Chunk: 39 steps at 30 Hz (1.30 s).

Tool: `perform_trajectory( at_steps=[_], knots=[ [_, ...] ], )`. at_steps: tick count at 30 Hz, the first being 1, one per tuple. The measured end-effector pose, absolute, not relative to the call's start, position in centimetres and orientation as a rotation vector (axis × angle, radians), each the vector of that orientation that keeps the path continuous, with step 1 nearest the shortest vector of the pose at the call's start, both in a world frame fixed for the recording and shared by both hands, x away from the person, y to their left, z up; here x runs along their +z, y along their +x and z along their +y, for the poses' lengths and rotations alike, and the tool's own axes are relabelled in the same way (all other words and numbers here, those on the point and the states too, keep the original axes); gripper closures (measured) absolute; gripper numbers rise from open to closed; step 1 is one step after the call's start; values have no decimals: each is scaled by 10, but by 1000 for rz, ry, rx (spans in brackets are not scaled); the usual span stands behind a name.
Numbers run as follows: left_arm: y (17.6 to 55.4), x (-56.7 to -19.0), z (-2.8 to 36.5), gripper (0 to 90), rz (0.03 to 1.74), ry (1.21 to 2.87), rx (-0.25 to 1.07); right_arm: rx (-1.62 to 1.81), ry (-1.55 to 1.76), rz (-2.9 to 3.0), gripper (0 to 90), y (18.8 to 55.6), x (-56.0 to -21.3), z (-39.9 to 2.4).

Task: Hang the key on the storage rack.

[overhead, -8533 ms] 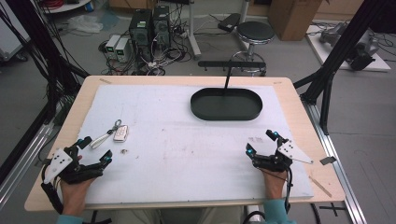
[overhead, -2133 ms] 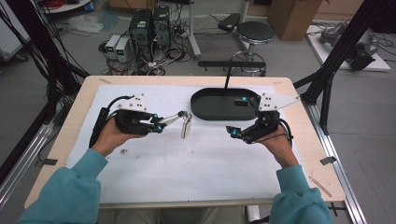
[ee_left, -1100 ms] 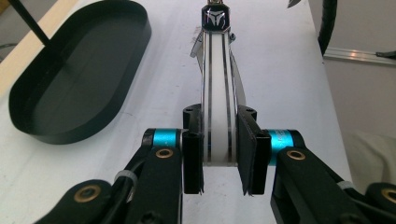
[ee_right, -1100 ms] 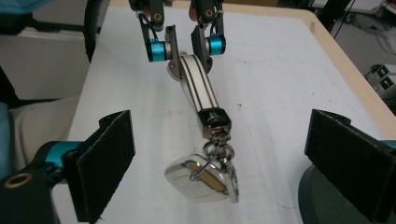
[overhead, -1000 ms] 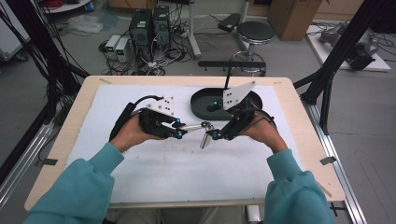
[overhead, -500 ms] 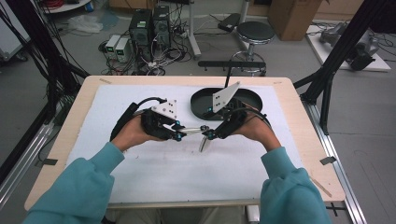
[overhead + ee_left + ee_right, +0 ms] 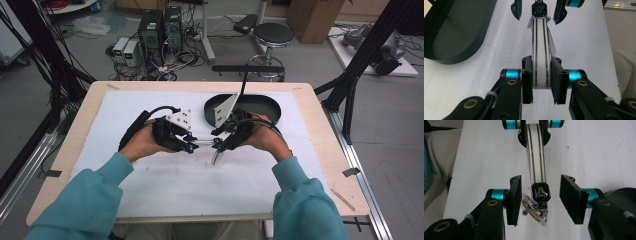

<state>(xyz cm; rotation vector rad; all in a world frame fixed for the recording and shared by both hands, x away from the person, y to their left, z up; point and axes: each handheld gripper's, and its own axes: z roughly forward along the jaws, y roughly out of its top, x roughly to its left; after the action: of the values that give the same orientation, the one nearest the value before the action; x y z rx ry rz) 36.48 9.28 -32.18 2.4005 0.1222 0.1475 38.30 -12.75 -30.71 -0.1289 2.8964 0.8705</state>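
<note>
Your left gripper pinches the keychain strap—now carried beside the black tray—your right gripper, spread, has closed in around its clasp.

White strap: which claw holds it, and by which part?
The left claw clamps the white strap at its plain end; the right claw stands open around its dark clasp end.
</note>
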Motion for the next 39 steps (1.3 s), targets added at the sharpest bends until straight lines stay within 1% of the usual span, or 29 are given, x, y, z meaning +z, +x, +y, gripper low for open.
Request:
perform_trajectory(
  at_steps=[3, 7, 8, 10, 11, 12, 17, 24, 28, 29, 30, 32, 33, 34, 35, 36, 37, 38, 39],
  knots=[
    [364, -322, 92, 738, 125, 2400, 142, 835, -140, 2909, 571, 383, -310, -124],
    [364, -323, 92, 738, 124, 2399, 136, 814, -151, 2919, 648, 384, -311, -122],
    [364, -323, 92, 738, 124, 2399, 136, 806, -161, 2921, 650, 384, -311, -122],
    [364, -323, 91, 738, 125, 2396, 136, 791, -173, 2923, 686, 385, -312, -121],
    [364, -323, 91, 738, 125, 2396, 136, 791, -173, 2923, 686, 385, -312, -121],
    [365, -323, 92, 737, 126, 2397, 136, 790, -193, 2924, 730, 384, -312, -120],
    [365, -323, 94, 737, 126, 2380, 124, 775, -235, 2920, 742, 382, -312, -118],
    [365, -324, 97, 734, 121, 2357, 135, 815, -203, 2920, 745, 382, -312, -121],
    [367, -323, 102, 717, 148, 2293, 124, 838, -165, 2920, 747, 382, -311, -123],
    [367, -323, 102, 695, 148, 2293, 124, 838, -165, 2920, 747, 382, -311, -123],
    [369, -322, 106, 650, 168, 2248, 105, 874, -153, 2913, 747, 383, -310, -125],
    [371, -321, 110, 610, 160, 2225, 98, 891, -146, 2904, 748, 384, -310, -128],
    [371, -321, 111, 554, 178, 2207, 111, 905, -133, 2907, 748, 385, -311, -129],
    [371, -321, 111, 461, 178, 2207, 111, 917, -127, 2896, 747, 385, -311, -131],
    [371, -321, 112, 396, 202, 2195, 139, 930, -104, 2891, 748, 386, -311, -133],
    [371, -321, 114, 373, 219, 2169, 153, 946, -98, 2888, 748, 387, -310, -134],
    [371, -321, 117, 373, 238, 2140, 154, 946, -98, 2888, 748, 387, -310, -134],
    [371, -320, 119, 330, 263, 2117, 159, 961, -78, 2879, 748, 387, -310, -136],
    [371, -321, 123, 168, 330, 2081, 181, 1000, -53, 2879, 747, 388, -309, -140]
  ],
)
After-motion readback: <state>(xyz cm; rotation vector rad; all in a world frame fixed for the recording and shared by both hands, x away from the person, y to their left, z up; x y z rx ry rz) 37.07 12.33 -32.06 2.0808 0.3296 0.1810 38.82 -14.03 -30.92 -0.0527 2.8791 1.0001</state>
